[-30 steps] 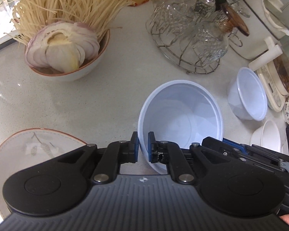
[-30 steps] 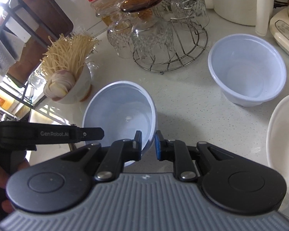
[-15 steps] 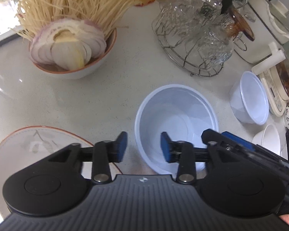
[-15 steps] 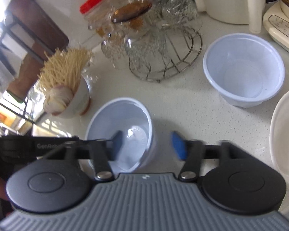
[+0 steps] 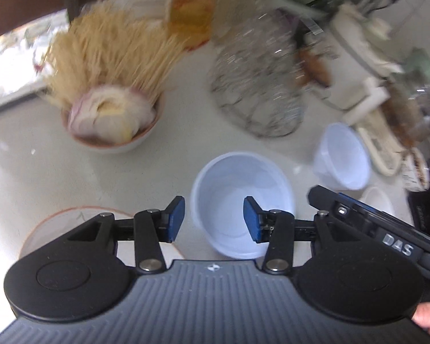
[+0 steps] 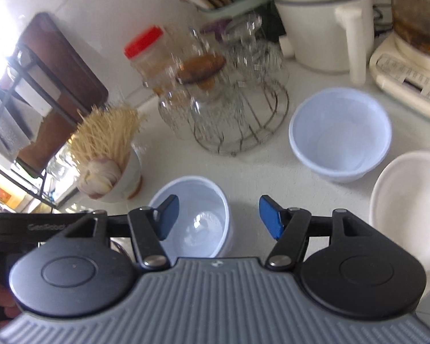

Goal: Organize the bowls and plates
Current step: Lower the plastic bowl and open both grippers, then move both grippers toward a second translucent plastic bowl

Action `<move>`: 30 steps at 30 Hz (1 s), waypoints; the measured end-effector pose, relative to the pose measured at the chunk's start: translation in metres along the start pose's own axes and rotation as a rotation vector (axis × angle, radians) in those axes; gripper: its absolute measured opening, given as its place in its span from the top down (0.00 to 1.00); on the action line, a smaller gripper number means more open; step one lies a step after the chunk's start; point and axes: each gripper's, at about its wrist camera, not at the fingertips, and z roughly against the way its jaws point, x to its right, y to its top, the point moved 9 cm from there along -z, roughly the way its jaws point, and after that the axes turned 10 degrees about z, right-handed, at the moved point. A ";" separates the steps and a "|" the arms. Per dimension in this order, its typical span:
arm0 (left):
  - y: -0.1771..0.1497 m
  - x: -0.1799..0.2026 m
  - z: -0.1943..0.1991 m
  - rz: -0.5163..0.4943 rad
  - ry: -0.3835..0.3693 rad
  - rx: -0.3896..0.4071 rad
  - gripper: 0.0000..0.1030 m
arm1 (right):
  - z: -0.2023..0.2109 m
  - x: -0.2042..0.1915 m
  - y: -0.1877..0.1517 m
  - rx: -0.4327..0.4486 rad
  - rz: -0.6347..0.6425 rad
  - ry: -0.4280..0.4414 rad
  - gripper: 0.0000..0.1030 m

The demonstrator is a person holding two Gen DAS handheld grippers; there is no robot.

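Both grippers: left gripper [image 5: 212, 219] and right gripper [image 6: 216, 218] hang over the near blue bowl [image 5: 242, 203] with jaws apart, nothing between the pads; the left jaws have just been opening, the right ones already stand wide.
Near blue bowl: it sits upright on the bench [image 5: 43, 166], free of both grippers, between the onion bowl [image 5: 111, 120] and the second blue bowl [image 6: 339, 134].
Second blue bowl: upright and empty, well apart from the near one, just beside the white bowl [image 6: 410, 200] at the right edge.
Plate: a rimmed plate [image 5: 80, 215] lies low left in the left wrist view, half hidden under the gripper body.
Risk, collision: two grippers crowd one bowl; a careless swing could clip its rim and send the light plastic skating.
Risk, neighbours: the onion bowl carries a tall spray of dry noodles [image 5: 111, 54], and the wire rack of glasses [image 6: 229, 114] stands close behind; a wide reach could tip either.
Risk, stacking: if the blue bowls are to nest, a one-sided rim grip may tilt the bowl on the lift.
Bench surface: pale, speckled and glossy, so I judge it slippery under thin plastic.
Room: a kitchen corner with a red-lidded jar [image 6: 146, 51], a white kettle [image 6: 321, 20] and a cream appliance [image 6: 410, 77] along the wall; the left wrist view is motion-blurred, so the far clutter there is probably the same lot.
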 end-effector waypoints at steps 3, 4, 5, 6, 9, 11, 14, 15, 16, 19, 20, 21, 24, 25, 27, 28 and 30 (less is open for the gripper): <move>0.004 0.014 0.021 -0.035 -0.030 0.029 0.50 | 0.016 -0.001 0.008 0.041 -0.008 -0.014 0.37; 0.005 0.019 0.030 -0.046 -0.044 0.043 0.50 | 0.021 -0.002 0.011 0.056 -0.006 -0.018 0.37; 0.007 0.023 0.036 -0.056 -0.055 0.054 0.50 | 0.027 -0.003 0.014 0.072 -0.004 -0.024 0.37; 0.009 0.029 0.042 -0.070 -0.064 0.067 0.50 | 0.033 -0.004 0.017 0.086 -0.001 -0.029 0.37; 0.012 0.039 0.062 -0.111 -0.084 0.104 0.50 | 0.052 -0.010 0.025 0.131 0.011 -0.033 0.37; 0.013 0.046 0.075 -0.129 -0.105 0.128 0.50 | 0.064 -0.014 0.031 0.160 0.029 -0.060 0.37; 0.015 0.054 0.094 -0.159 -0.136 0.158 0.50 | 0.084 -0.020 0.038 0.205 0.052 -0.084 0.36; 0.015 0.056 0.100 -0.169 -0.154 0.163 0.50 | 0.091 -0.021 0.039 0.218 0.056 -0.092 0.36; 0.015 0.057 0.104 -0.178 -0.173 0.163 0.50 | 0.097 -0.022 0.040 0.233 0.060 -0.101 0.36; 0.013 0.057 0.114 -0.189 -0.192 0.175 0.50 | 0.111 -0.023 0.039 0.289 0.077 -0.148 0.36; 0.012 0.057 0.116 -0.195 -0.194 0.176 0.50 | 0.115 -0.024 0.039 0.301 0.079 -0.155 0.36; 0.010 0.057 0.118 -0.201 -0.195 0.179 0.50 | 0.118 -0.025 0.037 0.303 0.085 -0.156 0.36; 0.005 0.057 0.126 -0.207 -0.206 0.191 0.50 | 0.127 -0.025 0.033 0.299 0.088 -0.171 0.37; 0.003 0.057 0.127 -0.210 -0.210 0.192 0.50 | 0.131 -0.025 0.032 0.301 0.088 -0.176 0.36; -0.002 0.059 0.130 -0.218 -0.215 0.194 0.50 | 0.138 -0.025 0.030 0.301 0.091 -0.181 0.37; -0.004 0.059 0.130 -0.219 -0.217 0.190 0.50 | 0.141 -0.023 0.029 0.300 0.085 -0.187 0.37; -0.011 0.060 0.130 -0.220 -0.227 0.178 0.50 | 0.147 -0.019 0.027 0.299 0.080 -0.195 0.37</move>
